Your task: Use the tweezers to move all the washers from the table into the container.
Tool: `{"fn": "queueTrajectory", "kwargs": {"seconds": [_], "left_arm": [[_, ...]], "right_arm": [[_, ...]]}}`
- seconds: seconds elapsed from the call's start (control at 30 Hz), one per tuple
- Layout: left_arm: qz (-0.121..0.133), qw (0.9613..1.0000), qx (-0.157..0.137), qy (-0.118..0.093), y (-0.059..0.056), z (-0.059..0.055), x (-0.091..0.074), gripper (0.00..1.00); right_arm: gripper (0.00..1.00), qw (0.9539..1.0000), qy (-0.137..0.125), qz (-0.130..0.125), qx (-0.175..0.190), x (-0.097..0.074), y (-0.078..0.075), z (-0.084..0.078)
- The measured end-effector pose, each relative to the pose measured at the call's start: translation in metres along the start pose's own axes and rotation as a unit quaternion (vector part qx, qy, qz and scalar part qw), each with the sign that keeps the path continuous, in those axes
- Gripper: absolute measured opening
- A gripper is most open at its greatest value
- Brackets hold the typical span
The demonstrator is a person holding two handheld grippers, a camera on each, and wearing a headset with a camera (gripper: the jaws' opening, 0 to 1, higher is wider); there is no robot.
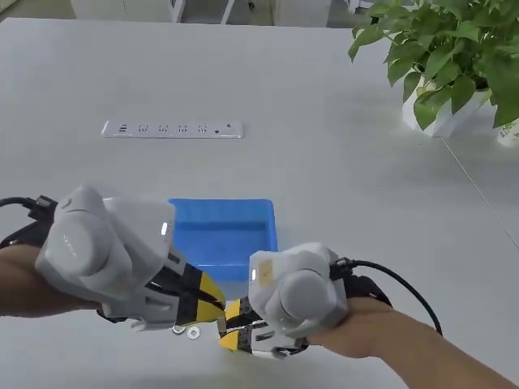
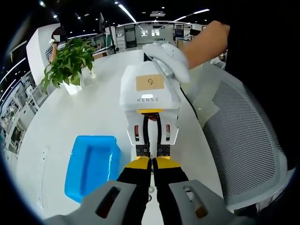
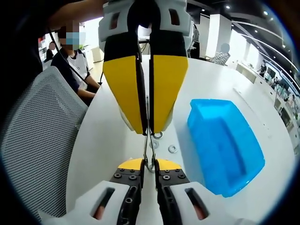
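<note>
Right gripper view has the right claw (image 3: 149, 165) pinched shut on one end of the tweezers (image 3: 147, 140). Facing it tip to tip, the left claw (image 3: 145, 130) is squeezed together too, apparently on the other end, though the thin metal is hard to follow there. Three washers (image 3: 172, 149) lie on the desk (image 3: 105, 140) just past the right claw's tips, under the left claw. The blue container (image 3: 225, 140) sits near both claws, off to one side, with the washers outside it.
</note>
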State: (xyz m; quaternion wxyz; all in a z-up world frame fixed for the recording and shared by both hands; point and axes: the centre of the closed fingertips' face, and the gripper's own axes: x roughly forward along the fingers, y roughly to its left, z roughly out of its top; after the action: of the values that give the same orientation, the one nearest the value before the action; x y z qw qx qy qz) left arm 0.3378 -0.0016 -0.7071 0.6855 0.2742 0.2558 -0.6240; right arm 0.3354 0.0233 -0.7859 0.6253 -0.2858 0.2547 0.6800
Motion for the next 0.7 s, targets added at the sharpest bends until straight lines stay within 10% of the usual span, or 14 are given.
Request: {"fn": "queueTrajectory", "kwargs": {"seconds": [0.7], "left_arm": [[0.005,1.0000,-0.004,-0.001,0.0024,0.0026,0.0015,0.07]], "right_arm": [[0.07,0.9998,-0.010,-0.005,0.017,-0.0017,-0.0001,-0.0011]]}}
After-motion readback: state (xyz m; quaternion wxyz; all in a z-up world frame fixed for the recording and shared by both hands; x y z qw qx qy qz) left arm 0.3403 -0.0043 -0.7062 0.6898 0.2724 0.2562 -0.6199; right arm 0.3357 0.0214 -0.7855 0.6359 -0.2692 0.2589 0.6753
